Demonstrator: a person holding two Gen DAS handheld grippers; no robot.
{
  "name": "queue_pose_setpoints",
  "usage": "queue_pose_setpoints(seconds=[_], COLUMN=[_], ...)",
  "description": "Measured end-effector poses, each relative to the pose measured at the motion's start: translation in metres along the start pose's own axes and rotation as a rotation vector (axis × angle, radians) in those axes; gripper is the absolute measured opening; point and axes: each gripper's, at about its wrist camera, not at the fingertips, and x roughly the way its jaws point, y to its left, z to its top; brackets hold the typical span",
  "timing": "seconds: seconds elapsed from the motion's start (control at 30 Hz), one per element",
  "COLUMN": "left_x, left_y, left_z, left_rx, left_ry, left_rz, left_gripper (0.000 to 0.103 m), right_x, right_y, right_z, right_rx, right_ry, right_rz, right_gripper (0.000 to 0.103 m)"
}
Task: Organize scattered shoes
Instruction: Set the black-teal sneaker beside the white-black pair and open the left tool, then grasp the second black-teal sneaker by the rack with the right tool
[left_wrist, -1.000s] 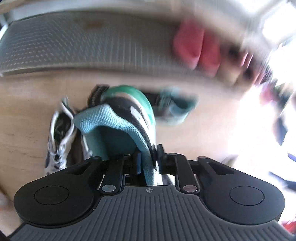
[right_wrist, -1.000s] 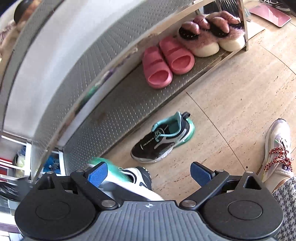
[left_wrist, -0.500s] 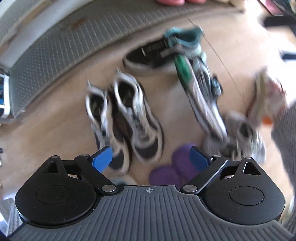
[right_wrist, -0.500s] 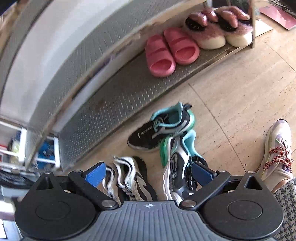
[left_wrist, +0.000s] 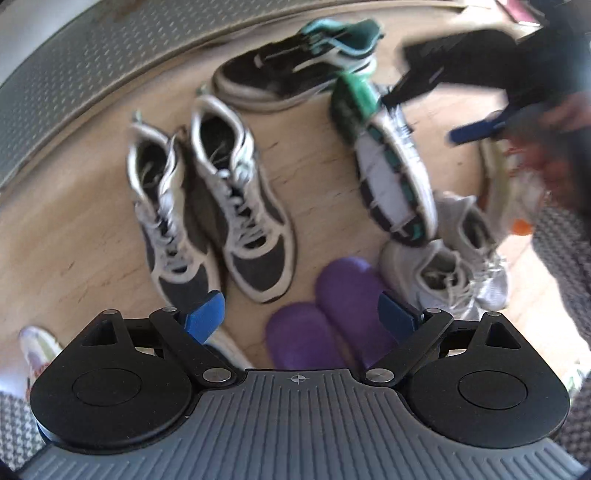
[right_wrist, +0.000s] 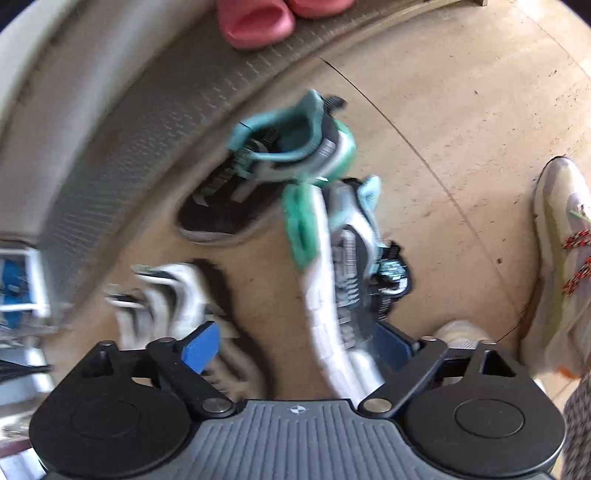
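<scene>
Teal-soled sneaker (right_wrist: 332, 280) lay on its side at frame centre, just above the right gripper (right_wrist: 295, 345), whose jaws were spread and empty. Its long axis ran vertically, heel uppermost beside its upright mate (right_wrist: 258, 184). Left gripper (left_wrist: 301, 317) was likewise spread, empty.

No text, brand or number is legible; lettering on the side of the teal sneaker (right_wrist: 347, 258) ahead is too blurred.
</scene>
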Motion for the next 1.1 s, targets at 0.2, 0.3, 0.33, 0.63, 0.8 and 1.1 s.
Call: queue_pose_setpoints(seconds=[0.2, 0.3, 0.33, 0.63, 0.8, 1.1], left_x=[-0.003, 0.001, 0.001, 0.003, 0.005, 0.021], left_y=[0.023, 0.040, 0.042, 0.057, 0.058, 0.048], left_z=[-0.009, -0.015, -0.016, -0.020, -0.021, -0.018], left_rx=[-0.048, -0.095, -0.100, -0.149, -0.160, -0.142], left_ry=[-0.011, 0.003, 0.003, 0.009, 0.014, 0.050], left_rz=[0.045, 0.077, 0.078, 0.088, 0.077, 0.089], left_gripper=[0.094, 0.094, 0.094, 0.094, 0.094, 0.094], right_x=[0.046, 0.058, 0.062, 0.048, -0.010, -0.003], right_y=[0.033, 0.054, 0.061, 0.115, 0.068, 0.019], right_z=[-0.014, -0.028, -0.033, -0.091, -0.048, -0.031], right_rx=[-0.254, -0.380, -0.422, -0.787, -0.440, -0.266], right_ry=[-0.046, -0.084, -0.097, 0.045, -0.062, 0.006], right_rz=[-0.196, -0.300, -0.334, -0.142, -0.033, -0.096], right_gripper=[0.049, 0.048, 0.048, 0.070, 0.084, 0.083])
